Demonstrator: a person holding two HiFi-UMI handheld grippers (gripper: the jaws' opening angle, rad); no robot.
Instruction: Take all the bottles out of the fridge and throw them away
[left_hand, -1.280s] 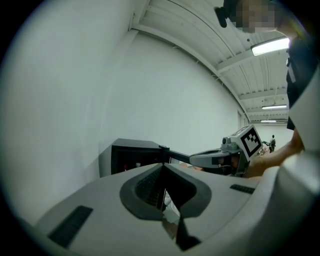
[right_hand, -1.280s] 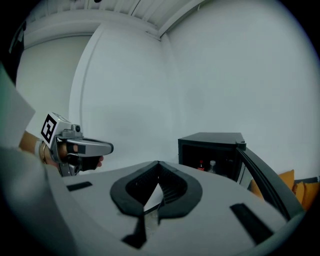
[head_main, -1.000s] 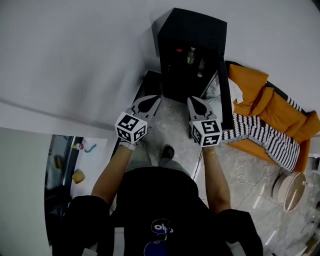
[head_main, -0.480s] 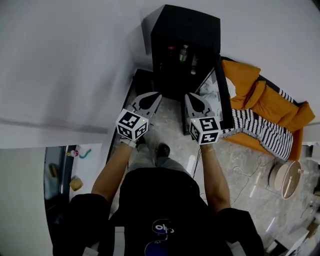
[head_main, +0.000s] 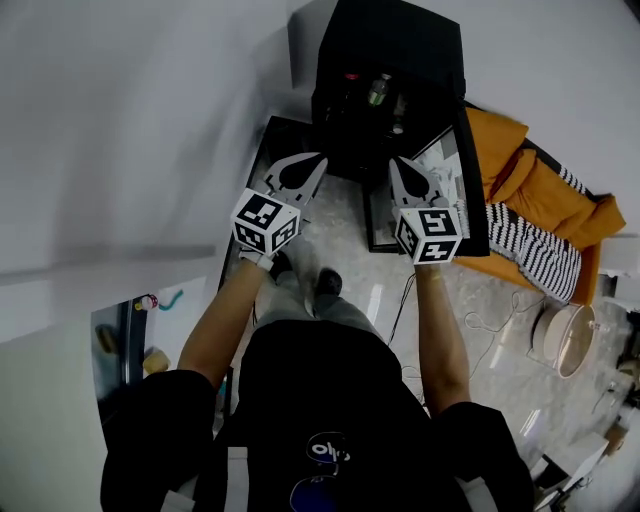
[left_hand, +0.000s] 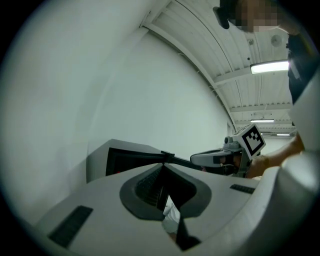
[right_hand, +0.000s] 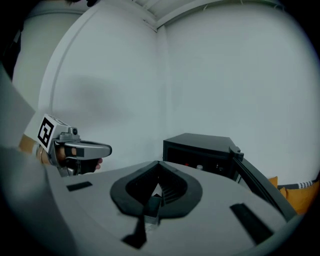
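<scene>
Looking down in the head view, the person stands facing a black fridge (head_main: 400, 45) that sits on the floor against the wall, with its door (head_main: 474, 170) swung open on the fridge's right side. The bottles (head_main: 378, 90) stand on the shelves inside the fridge, and none has been taken out yet. The left tool (head_main: 318, 160) and right tool (head_main: 395, 163) are held out side by side just short of the fridge's opening. Both point at the opening, which looks like an approach before a first reach. Each tool has its jaws pressed together with nothing in them, so they would have to spread before a bottle could be taken.

In the left gripper view, the jaws meet at their tips and are empty. The fridge's dark opening lies right behind them, and the right tool is level alongside.

In the right gripper view, the jaws are likewise closed on nothing. The fridge is ahead with the bottle tops faintly visible inside, and the open door's edge runs out from the fridge toward the camera.
</scene>
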